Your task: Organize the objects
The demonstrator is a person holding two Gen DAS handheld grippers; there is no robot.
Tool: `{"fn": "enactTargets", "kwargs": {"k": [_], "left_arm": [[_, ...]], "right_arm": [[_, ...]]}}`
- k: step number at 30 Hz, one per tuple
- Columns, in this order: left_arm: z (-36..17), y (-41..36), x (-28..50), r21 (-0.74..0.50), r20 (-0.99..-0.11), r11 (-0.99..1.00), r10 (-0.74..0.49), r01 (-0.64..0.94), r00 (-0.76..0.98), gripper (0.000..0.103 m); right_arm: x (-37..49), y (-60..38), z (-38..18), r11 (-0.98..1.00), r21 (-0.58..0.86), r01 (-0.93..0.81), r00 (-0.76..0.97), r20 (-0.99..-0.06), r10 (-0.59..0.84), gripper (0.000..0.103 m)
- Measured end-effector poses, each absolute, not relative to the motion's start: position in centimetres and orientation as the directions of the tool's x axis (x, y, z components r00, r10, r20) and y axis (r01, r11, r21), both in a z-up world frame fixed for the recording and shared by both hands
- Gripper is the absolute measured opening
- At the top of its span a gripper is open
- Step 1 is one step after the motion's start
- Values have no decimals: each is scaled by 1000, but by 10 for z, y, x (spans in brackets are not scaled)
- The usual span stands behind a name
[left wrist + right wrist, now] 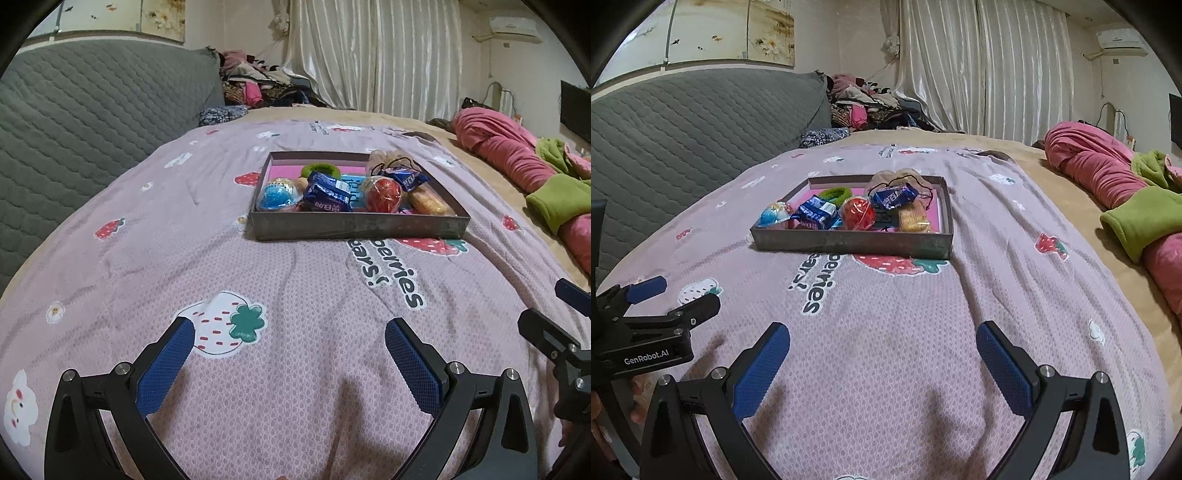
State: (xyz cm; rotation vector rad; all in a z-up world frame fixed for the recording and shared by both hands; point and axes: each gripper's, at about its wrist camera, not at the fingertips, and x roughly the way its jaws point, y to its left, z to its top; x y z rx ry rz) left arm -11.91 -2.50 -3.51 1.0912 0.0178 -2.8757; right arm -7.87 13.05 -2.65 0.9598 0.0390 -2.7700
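A shallow grey box [354, 226] [849, 242] with a pink floor rests on the pink strawberry-print bedspread [258, 280]. Inside lie a blue ball [277, 196] [772, 216], a red ball [383, 194] [858, 213], two blue snack packets [327, 192] [816, 213], a green hair tie [319, 170] [834, 192], a yellow biscuit pack [430, 201] [914, 218] and a beige drawstring pouch [897, 179]. My left gripper [290, 336] hovers open over bare bedspread, well short of the box. My right gripper [882, 339] is open too, equally far back, with nothing between its fingers.
A grey quilted headboard [85, 110] runs along the left. Pink and green bedding [517, 158] is bunched at the right. Piled clothes [258, 85] and white curtains [373, 51] lie beyond the bed. The other gripper shows at each view's edge [557, 332] [646, 317].
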Motion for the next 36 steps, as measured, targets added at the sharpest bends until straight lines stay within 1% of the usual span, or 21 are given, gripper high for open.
{"fn": "enactTargets", "kwargs": {"k": [14,29,36], "left_arm": [[-42,-20,-114,16,-662,-999,-42,43,-748,103],[-54,-25,-122,-10,-686,-999,-26,46,-727,103],[-55,-26,-124,-24,-679,-999,-11,38,-734,103]], "right_arm": [[-76,128,-32,-978,27,209,-772,-609,-182,102],[-81,125,-38,-976,28,214,-763,-619,-185,102],[-84,126,-41,-976,33,214,-758,-625,-187,102]]}}
